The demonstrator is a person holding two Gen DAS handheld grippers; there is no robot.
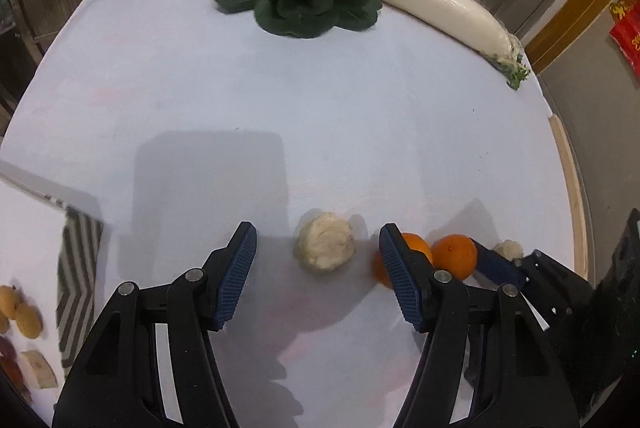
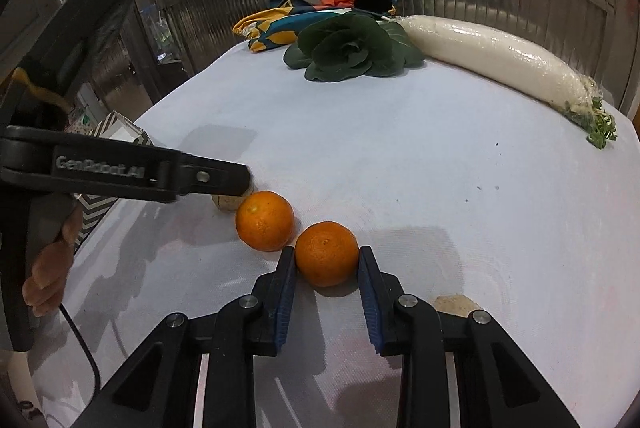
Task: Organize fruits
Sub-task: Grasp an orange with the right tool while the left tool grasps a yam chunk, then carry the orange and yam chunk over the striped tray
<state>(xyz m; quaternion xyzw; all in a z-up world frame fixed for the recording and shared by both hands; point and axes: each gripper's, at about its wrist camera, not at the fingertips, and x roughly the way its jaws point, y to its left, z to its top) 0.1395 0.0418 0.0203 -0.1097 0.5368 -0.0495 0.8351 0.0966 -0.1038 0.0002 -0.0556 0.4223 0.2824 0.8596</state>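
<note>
R gripper (image 2: pixel 327 260) clamped on near orange (image 2: pixel 326 253) on white table (image 2: pixel 400 156); 2nd orange (image 2: pixel 264 220) just beside. L gripper (image 1: pixel 318 256) released, over pale lump (image 1: pixel 325 247).

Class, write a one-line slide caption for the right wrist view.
Right claw closes on one orange beside a second orange on the white table.

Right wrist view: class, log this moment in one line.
right gripper: shut on near orange | left gripper: open over pale lump | far orange: loose
</note>
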